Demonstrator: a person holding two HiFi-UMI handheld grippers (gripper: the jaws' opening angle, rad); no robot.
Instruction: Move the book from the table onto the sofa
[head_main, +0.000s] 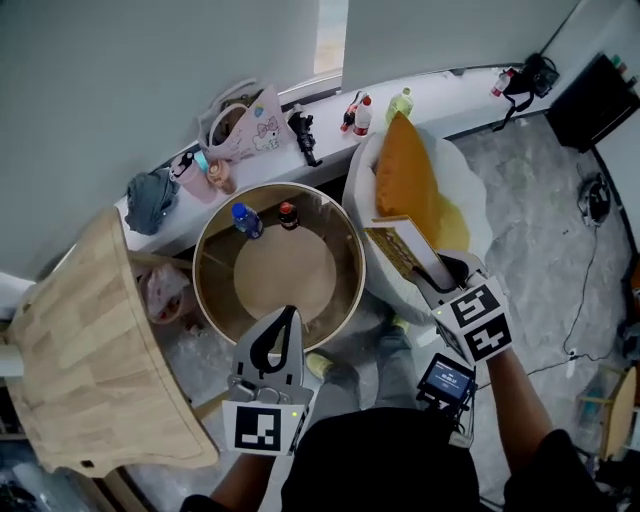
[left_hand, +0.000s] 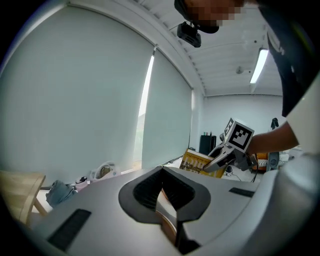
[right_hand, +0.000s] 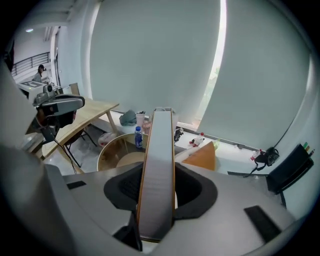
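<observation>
Book (head_main: 400, 248) is hanging right of centre in the head view, off the round bench (head_main: 280, 275) and seemingly over the white sofa (head_main: 465, 180), beside the orange cushion (head_main: 403, 175). The right gripper (head_main: 440, 272) is clamping its edge between the jaws for carrying. At lower centre, the left gripper (head_main: 288, 315) is holding nothing, its jaws together, probably not needed.

Viewed from above, the right gripper (head_main: 432, 268) clamps a yellow-covered book (head_main: 393, 247) by its near edge. The book is over the front of the white sofa (head_main: 465, 185), just beside the orange cushion (head_main: 404, 178). The left gripper (head_main: 284, 322), jaws meeting at the tips, hangs over the round table (head_main: 300, 262). The table bears a blue bottle (head_main: 246, 220) and a red-capped bottle (head_main: 288, 214).
</observation>
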